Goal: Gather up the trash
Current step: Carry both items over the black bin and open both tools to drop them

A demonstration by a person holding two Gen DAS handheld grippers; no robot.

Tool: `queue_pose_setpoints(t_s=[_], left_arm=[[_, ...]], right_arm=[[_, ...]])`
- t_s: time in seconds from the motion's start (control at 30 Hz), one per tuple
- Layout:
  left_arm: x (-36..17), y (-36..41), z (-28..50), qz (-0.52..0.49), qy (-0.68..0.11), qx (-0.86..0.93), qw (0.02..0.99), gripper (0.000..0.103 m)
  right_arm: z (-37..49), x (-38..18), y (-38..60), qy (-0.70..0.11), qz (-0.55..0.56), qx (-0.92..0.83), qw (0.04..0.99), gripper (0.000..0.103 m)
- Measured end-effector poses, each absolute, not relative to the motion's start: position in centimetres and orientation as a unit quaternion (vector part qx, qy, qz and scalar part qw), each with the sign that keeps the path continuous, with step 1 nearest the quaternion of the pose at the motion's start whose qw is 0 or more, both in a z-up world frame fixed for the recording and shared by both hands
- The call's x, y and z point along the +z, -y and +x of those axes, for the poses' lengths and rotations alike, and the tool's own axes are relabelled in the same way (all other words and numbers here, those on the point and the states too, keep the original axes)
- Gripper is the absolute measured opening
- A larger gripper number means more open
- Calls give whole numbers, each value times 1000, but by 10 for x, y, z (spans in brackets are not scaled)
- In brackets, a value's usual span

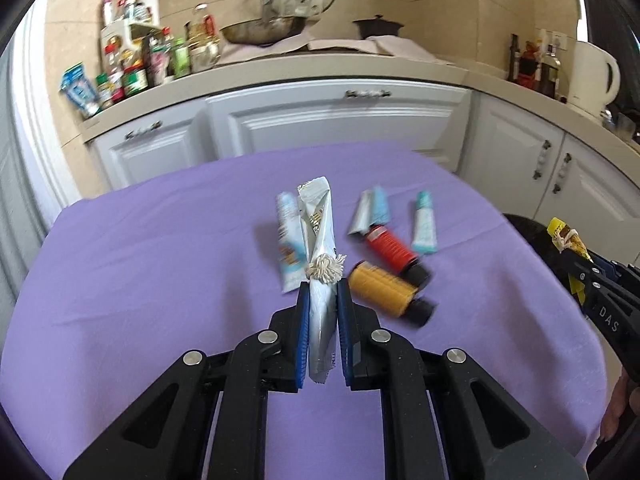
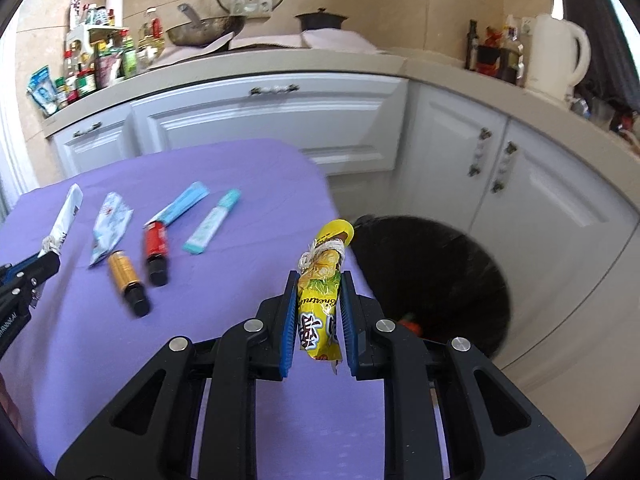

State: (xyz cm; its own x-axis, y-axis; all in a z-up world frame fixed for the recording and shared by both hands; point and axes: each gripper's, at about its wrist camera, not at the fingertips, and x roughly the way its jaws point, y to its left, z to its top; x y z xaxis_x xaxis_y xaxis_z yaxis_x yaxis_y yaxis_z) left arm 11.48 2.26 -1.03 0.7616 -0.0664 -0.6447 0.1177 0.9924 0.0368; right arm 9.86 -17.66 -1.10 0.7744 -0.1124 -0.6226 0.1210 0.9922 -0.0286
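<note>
Left hand-held gripper (image 1: 323, 292): closed on silver wrapper (image 1: 318, 240), tied with string (image 1: 325, 267) just beyond the pads. Grip taken low on the wrapper, below the knot; long end projecting forward and up, short tail hanging behind the pads. Probable reason: knot acting as a stop against slipping through. Held above purple worktop (image 1: 160, 240), over the remaining items, clear of the cloth.

Right hand-held gripper (image 2: 319, 284): closed on yellow wrapper (image 2: 322, 304), likewise string-bound near its upper end. Grip again below the binding. Positioned over the right edge of the worktop, just beside black bin (image 2: 432, 264) on the floor; bin mouth ahead and to the right, something red-orange visible inside. Judged stage: carry toward the bin, release not yet made.

Still on the worktop: pale blue packet (image 1: 289, 236), folded blue packet (image 1: 374, 210), teal tube (image 1: 424, 224), red bottle (image 1: 390, 250), yellow bottle (image 1: 384, 290). Bottles and packets close together, red bottle touching the folded packet. Bottles lying on their sides; rolling likely if nudged.

Pose: both tools roughly level, fingers pointing toward the kitchen cabinets (image 1: 332, 120), left tool over mid-worktop, right tool at the bin side. Motion blur on bottles and bin; fine detail not readable.
</note>
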Motion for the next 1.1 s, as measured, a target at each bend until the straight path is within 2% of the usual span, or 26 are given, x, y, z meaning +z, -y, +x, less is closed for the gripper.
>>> queue_pose_setpoints(t_s=[0.47, 1.1], left_arm=[[4, 84, 143, 60, -314, -149, 936, 14], [-25, 190, 177, 120, -336, -204, 912, 14]], right_arm=[[110, -3, 250, -308, 14, -142, 941, 19], [127, -27, 319, -313, 40, -184, 931, 20]])
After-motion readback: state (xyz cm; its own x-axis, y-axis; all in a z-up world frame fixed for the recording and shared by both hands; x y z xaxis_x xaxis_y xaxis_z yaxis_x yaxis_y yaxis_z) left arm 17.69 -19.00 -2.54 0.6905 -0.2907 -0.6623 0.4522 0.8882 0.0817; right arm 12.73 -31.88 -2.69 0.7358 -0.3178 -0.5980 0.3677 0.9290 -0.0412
